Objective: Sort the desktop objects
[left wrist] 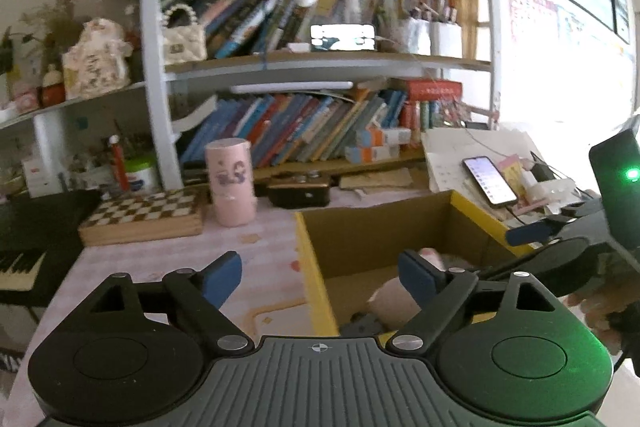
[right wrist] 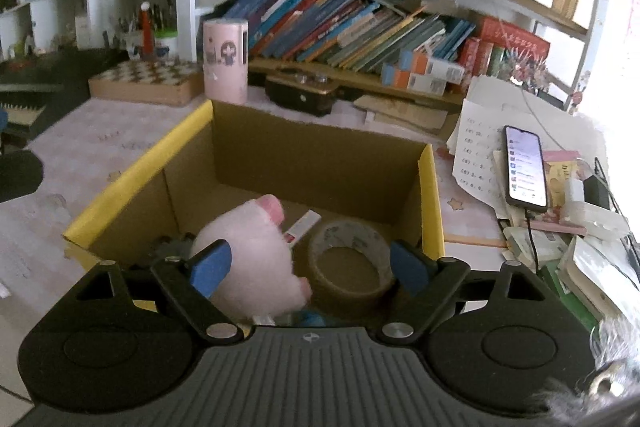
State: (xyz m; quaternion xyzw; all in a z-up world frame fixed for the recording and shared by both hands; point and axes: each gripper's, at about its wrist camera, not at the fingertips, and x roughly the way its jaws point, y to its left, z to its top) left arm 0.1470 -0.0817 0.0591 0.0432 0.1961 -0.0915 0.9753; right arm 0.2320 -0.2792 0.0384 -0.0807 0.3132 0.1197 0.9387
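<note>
At the far left of the desk a wooden chessboard box (left wrist: 144, 217) lies flat, and just right of it a pink cylindrical container (left wrist: 231, 182) stands upright before the lower row of books on the bookshelf (left wrist: 320, 61). A dark case (left wrist: 299, 190) sits right of the container, near the shelf's foot. The left gripper (left wrist: 320, 277) hangs with its blue pads spread wide and nothing between them, straddling the yellow-edged left wall of the open cardboard box (left wrist: 316, 267). Inside the box, seen from the right wrist, a pink plush toy (right wrist: 256, 251) lies at the near left, a roll of brown tape (right wrist: 348, 263) sits just right of it and touching it, and a small white stick (right wrist: 304, 225) lies on the floor behind them. The right gripper (right wrist: 308, 269) is over the box's near side, its jaws wide apart and not gripping anything, with plush and tape showing between the pads. Right of the box a lit phone (right wrist: 525, 167) rests on a stack of papers (right wrist: 480, 147).
</note>
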